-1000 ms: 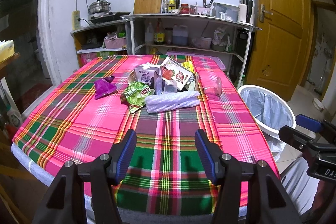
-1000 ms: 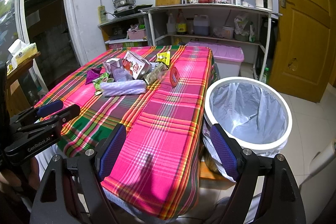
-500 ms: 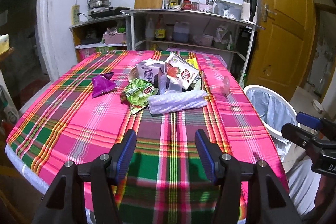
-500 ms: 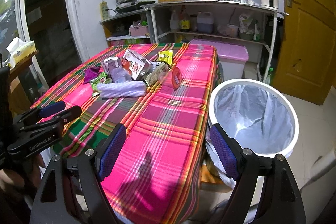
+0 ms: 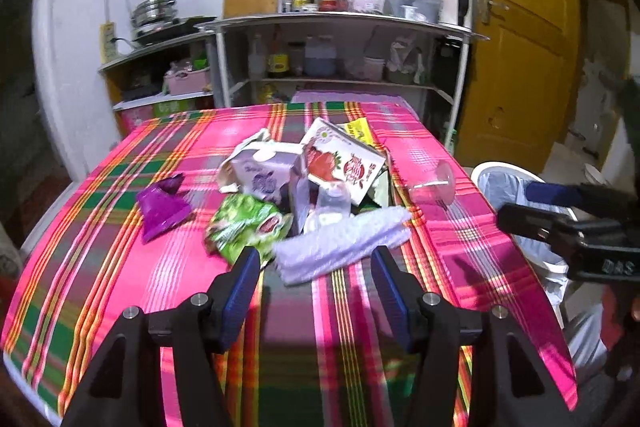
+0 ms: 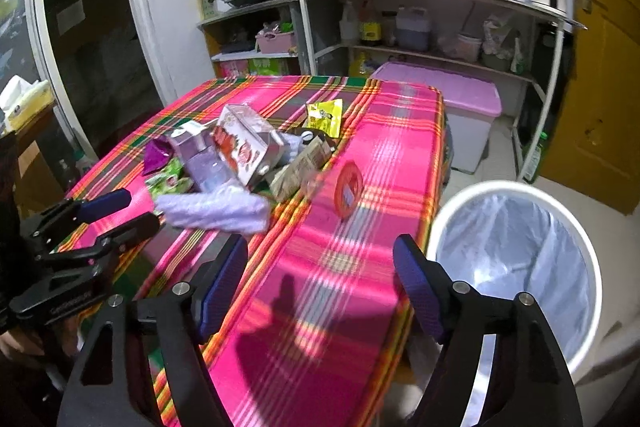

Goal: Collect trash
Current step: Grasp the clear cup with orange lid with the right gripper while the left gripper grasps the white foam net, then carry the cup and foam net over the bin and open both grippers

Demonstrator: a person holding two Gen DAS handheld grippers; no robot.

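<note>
A heap of trash lies mid-table on the plaid cloth (image 5: 120, 267): a lilac wrapper roll (image 5: 344, 243) (image 6: 212, 213), a green snack bag (image 5: 244, 227), a purple wrapper (image 5: 162, 211), a strawberry carton (image 5: 344, 163) (image 6: 244, 147), a purple carton (image 5: 260, 175), a clear red-lidded cup (image 5: 434, 185) (image 6: 348, 189) on its side and a yellow packet (image 6: 326, 115). My left gripper (image 5: 314, 287) is open, just short of the lilac roll. My right gripper (image 6: 322, 283) is open and empty over the table's right edge. A white lined bin (image 6: 516, 251) (image 5: 516, 195) stands right of the table.
Shelves (image 5: 340, 27) with bottles, a pot and a cutting board stand behind the table. A pink-lidded storage box (image 6: 460, 107) sits on the floor under them. A wooden door (image 5: 520, 47) is at the right. The right gripper shows in the left wrist view (image 5: 568, 223).
Both grippers have moved forward towards the trash heap; the pile looms larger. My left gripper has closed in on the lilac roll. Both jaws stayed open.
</note>
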